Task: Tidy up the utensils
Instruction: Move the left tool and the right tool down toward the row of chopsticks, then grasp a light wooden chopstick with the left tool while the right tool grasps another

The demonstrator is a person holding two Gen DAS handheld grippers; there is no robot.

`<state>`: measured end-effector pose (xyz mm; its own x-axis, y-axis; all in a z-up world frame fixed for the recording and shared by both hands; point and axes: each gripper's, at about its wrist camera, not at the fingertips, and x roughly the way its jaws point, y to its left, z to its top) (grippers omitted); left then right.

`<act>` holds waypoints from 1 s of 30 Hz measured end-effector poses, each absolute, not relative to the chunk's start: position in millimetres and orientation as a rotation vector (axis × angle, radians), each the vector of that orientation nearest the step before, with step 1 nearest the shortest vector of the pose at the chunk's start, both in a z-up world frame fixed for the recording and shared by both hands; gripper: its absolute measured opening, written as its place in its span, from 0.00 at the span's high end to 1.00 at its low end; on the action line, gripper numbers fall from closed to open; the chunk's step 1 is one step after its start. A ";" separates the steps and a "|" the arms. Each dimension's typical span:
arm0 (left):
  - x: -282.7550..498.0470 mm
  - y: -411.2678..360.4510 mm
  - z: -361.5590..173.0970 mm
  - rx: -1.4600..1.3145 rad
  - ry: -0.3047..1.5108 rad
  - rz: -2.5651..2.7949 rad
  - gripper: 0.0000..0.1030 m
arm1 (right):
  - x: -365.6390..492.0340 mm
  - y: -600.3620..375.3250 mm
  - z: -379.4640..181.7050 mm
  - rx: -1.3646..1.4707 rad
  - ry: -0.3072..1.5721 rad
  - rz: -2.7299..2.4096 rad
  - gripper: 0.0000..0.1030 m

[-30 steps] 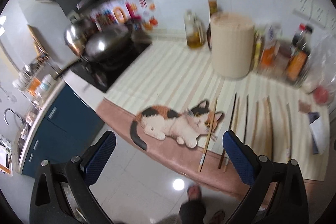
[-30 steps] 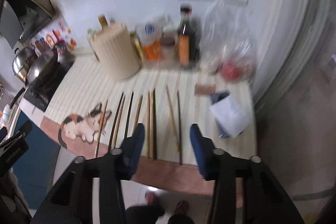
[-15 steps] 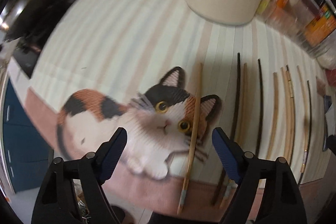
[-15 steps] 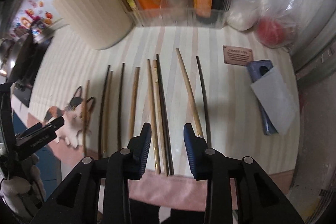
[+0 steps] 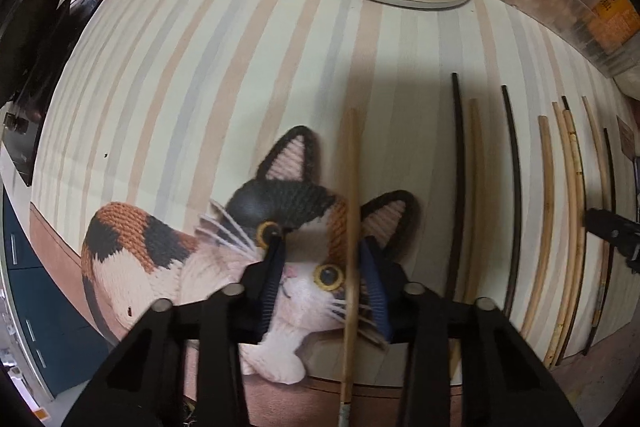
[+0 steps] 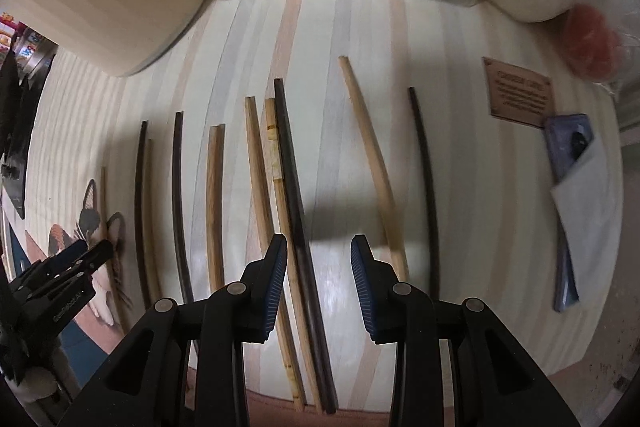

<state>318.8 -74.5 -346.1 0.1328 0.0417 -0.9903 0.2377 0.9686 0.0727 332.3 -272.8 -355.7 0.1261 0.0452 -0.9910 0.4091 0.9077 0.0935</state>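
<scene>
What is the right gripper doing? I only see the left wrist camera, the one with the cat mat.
Observer: The right gripper hangs open over a dark chopstick, which lies between its fingers and isn't squeezed.
Child: Is anything lying past the last chopstick on the right?
Observer: Yes, a flat blue thing, partly under a sheet of white paper.
Child: Anything behind that?
Observer: A red round thing inside a clear bag, near the back.
</scene>
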 end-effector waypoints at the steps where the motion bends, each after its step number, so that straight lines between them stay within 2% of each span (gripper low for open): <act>1: 317.4 -77.3 -345.8 0.236 1.430 -0.139 0.73 | 334.1 -272.7 -357.8 0.421 1.423 -0.273 0.71; 3: 313.2 -83.3 -345.9 0.249 1.423 -0.123 0.74 | 338.4 -266.4 -359.8 0.396 1.435 -0.248 0.72; 4: 312.8 -87.4 -347.6 0.249 1.423 -0.122 0.77 | 341.1 -263.7 -360.4 0.374 1.441 -0.248 0.73; 5: 311.0 -91.4 -348.6 0.247 1.426 -0.127 0.80 | 343.8 -262.0 -360.5 0.371 1.440 -0.251 0.78; 6: 308.7 -94.6 -349.7 0.243 1.430 -0.131 0.84 | 345.4 -261.8 -360.7 0.382 1.438 -0.247 0.87; 7: 312.7 -92.6 -347.5 0.244 1.434 -0.129 0.85 | 346.3 -262.4 -360.5 0.391 1.437 -0.251 0.88; 11: 313.1 -104.4 -343.2 0.236 1.434 -0.109 0.86 | 341.5 -278.8 -356.4 0.456 1.416 -0.275 0.90; 12: 312.0 -104.6 -341.4 0.233 1.434 -0.107 0.86 | 338.5 -284.1 -354.9 0.477 1.413 -0.277 0.93; 13: 311.9 -102.7 -339.8 0.227 1.436 -0.105 0.86 | 336.4 -288.9 -356.0 0.479 1.420 -0.282 0.99; 22: 313.0 -89.0 -333.4 0.209 1.443 -0.110 0.86 | 339.0 -289.5 -345.0 0.617 1.357 -0.144 0.98; 30: 332.4 -65.8 -339.3 0.207 1.445 -0.119 0.86 | 373.2 -258.3 -355.9 0.424 1.392 -0.175 0.97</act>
